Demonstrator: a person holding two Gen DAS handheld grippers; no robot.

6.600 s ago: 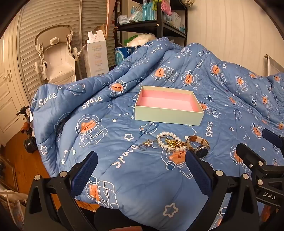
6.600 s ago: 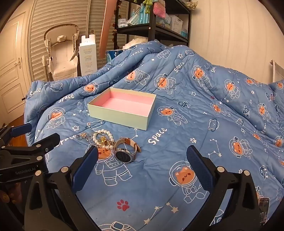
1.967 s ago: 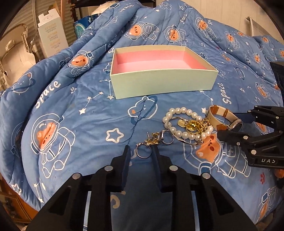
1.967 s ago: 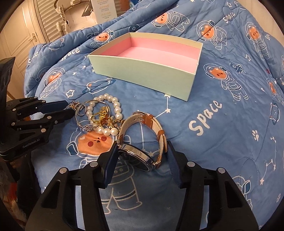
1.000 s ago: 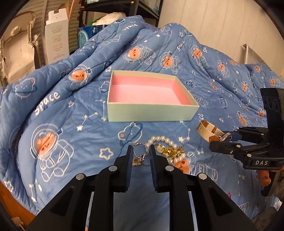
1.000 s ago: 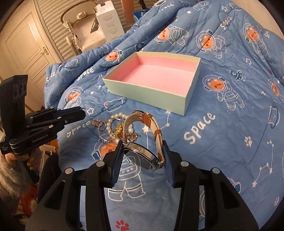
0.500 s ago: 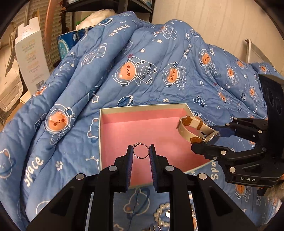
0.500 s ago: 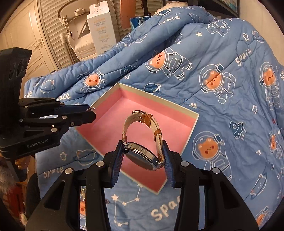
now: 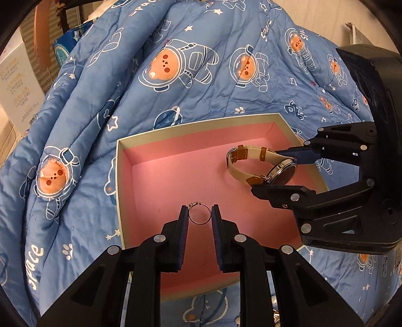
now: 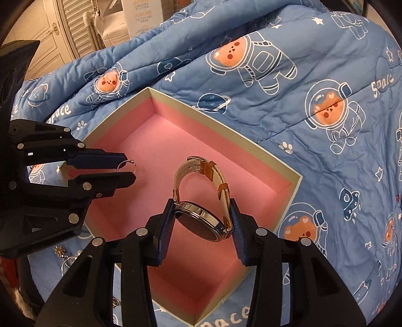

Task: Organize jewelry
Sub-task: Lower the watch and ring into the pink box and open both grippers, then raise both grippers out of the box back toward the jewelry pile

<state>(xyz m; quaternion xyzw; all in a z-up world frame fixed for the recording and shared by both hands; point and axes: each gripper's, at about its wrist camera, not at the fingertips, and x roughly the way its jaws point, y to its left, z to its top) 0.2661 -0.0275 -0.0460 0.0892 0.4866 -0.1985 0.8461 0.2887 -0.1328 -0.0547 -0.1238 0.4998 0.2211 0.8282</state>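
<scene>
One ring; one watch; one box.

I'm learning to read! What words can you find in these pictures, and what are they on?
"space": printed on the blue quilt, more than once, partly cut off at the edges.
White carton behind the bed: lines of print, too blurred to read.
Watch, ring, pink box: no words.

a blue quilt printed with astronaut bears covers the bed; a white carton stands beyond its far edge beside louvred doors.
</scene>
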